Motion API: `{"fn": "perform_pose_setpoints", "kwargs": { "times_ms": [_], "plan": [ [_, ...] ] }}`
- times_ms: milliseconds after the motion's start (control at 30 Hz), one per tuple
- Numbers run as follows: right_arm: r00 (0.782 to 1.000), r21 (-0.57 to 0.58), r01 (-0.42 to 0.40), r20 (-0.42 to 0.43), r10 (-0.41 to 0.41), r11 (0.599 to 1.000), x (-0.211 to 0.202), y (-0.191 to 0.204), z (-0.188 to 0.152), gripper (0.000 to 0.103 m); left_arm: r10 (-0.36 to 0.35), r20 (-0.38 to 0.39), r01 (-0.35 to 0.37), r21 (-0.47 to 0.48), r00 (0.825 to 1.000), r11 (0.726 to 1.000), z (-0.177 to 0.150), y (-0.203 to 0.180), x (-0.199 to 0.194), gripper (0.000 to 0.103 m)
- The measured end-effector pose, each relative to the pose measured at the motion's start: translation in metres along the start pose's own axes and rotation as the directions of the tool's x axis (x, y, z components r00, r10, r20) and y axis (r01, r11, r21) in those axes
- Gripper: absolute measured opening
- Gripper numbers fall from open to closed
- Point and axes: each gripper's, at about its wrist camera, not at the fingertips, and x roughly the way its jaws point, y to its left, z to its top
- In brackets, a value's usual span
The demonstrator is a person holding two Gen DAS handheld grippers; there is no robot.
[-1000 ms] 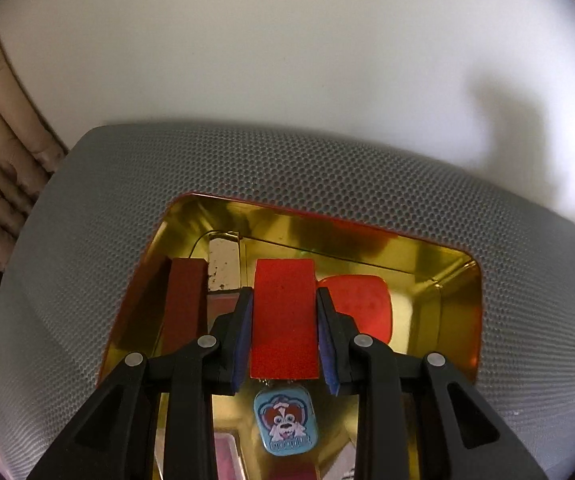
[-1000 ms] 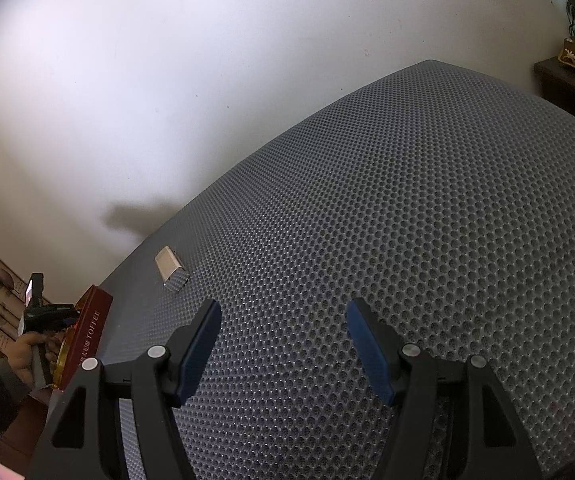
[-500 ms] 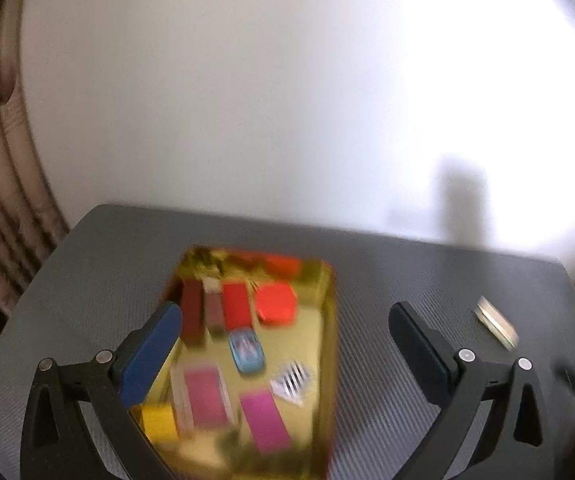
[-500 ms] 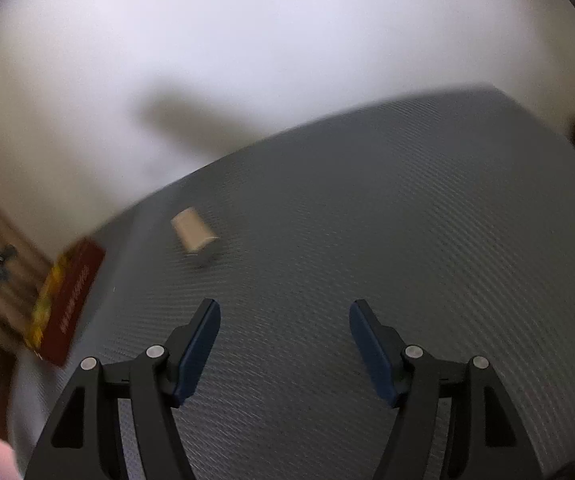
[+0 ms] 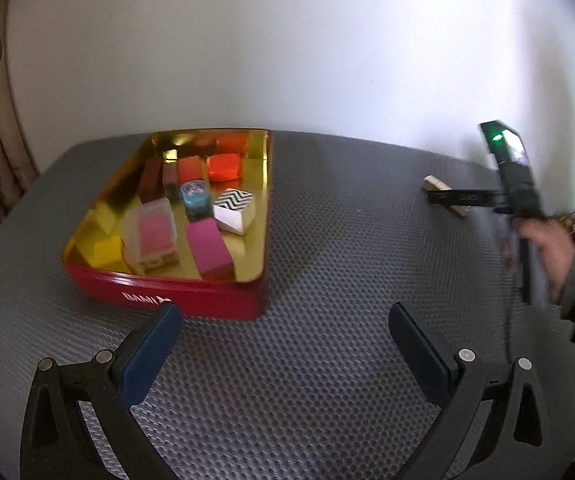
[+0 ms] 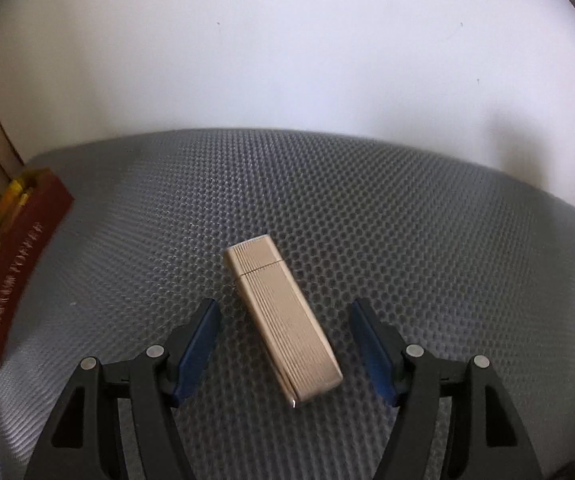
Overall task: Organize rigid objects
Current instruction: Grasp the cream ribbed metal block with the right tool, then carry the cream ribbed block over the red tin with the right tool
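The gold ribbed case (image 6: 283,316) lies flat on the grey dimpled counter (image 6: 407,240), slanted, its capped end farther from the camera. The right hand-held gripper (image 6: 285,344) hangs over it with jaws part open, one blue pad either side of the case and neither touching it. The case is not yet gripped.

To do this pick well, in my judgement, the wrist should be turned until the pads face the case's long sides squarely; as things stand the case sits skewed between them, and closing now could twist it or nip a corner. Lower until the pads bracket the body below the cap seam, then close.

The red tin (image 5: 175,300) stands well to the left of the case, its gold interior already holding several small boxes, among them a zigzag-patterned box (image 5: 234,208) and a magenta block (image 5: 209,250). The left hand-held gripper (image 5: 285,344) is wide open and empty, near the tin's near wall.

The left view alone shows the tin's contents and the person's hand (image 5: 547,248) on the right tool. The right view alone shows the case's ribbing, cap seam and exact slant; there the tin (image 6: 19,264) appears only at the left edge.
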Motion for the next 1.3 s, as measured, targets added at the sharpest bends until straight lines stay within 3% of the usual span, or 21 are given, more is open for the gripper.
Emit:
{"fn": "perform_pose_setpoints", "kwargs": {
  "times_ms": [133,167,200,233,433,667,933,1000,1300],
  "plan": [
    [0.999,0.003,0.036,0.026,-0.036,0.999,0.002,0.003,-0.005,0.066,-0.038,0.005,0.039,-0.024,0.999,0.999,-0.005,0.001,0.000,0.102],
    [0.998,0.007,0.050,0.021,-0.051,0.999,0.001,0.003,-0.004,0.055,-0.046,0.004,0.046,-0.022,0.999,0.999,-0.006,-0.002,0.001,0.102],
    [0.998,0.007,0.063,0.017,-0.063,0.998,0.000,0.005,-0.003,0.031,-0.053,0.008,0.053,-0.016,0.999,0.998,-0.007,-0.005,-0.001,0.102],
    [0.998,0.010,0.070,0.009,-0.070,0.997,-0.001,0.006,-0.002,0.029,-0.058,0.019,0.058,-0.010,0.998,0.998,-0.008,-0.008,-0.005,0.102],
    [0.990,-0.016,0.139,0.034,-0.138,0.990,-0.037,0.021,-0.005,0.029,-0.056,0.056,0.057,-0.005,0.997,0.998,-0.015,-0.014,-0.027,0.102],
    [0.967,-0.055,0.208,0.162,-0.197,0.977,-0.107,0.061,0.011,0.029,-0.019,0.076,0.021,-0.032,0.997,0.999,-0.015,-0.007,-0.054,0.102],
    [0.944,-0.075,0.211,0.274,-0.183,0.975,-0.175,0.107,0.031,0.029,0.023,0.091,-0.018,-0.050,0.996,0.999,-0.016,0.008,-0.072,0.102],
    [0.944,-0.098,0.199,0.288,-0.163,0.975,-0.187,0.118,0.046,0.029,0.032,0.092,-0.026,-0.063,0.995,0.998,-0.015,0.013,-0.072,0.102],
    [0.936,-0.181,0.204,0.325,-0.137,0.962,-0.227,0.167,0.050,0.029,0.064,0.087,-0.057,-0.084,0.994,0.995,-0.023,0.029,-0.070,0.102]
  ]
}}
